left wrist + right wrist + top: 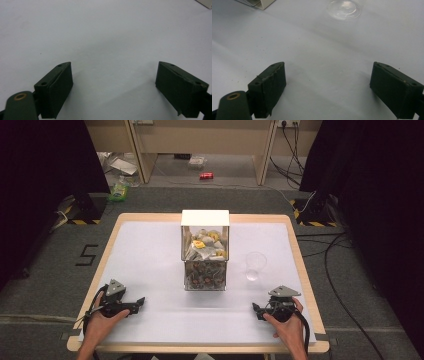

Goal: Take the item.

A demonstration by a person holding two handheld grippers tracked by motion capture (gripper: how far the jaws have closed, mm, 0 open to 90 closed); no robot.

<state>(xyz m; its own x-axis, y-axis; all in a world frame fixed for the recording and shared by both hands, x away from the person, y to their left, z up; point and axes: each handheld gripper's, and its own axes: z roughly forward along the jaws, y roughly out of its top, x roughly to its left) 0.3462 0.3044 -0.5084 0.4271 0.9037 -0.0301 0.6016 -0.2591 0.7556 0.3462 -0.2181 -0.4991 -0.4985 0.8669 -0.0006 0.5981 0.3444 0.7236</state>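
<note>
Legible marking: a dark numeral "5" [88, 255] on the grey floor, left of the counter [150, 217]. Red can [206, 176] on the floor beyond the counter: label too small to read. No other text legible.

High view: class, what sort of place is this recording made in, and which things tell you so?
Probably a lab or studio set up for recording, not a home. Black curtains flank a white-topped table, hazard-striped stand bases sit on grey carpet, and cables trail across the floor.
</note>
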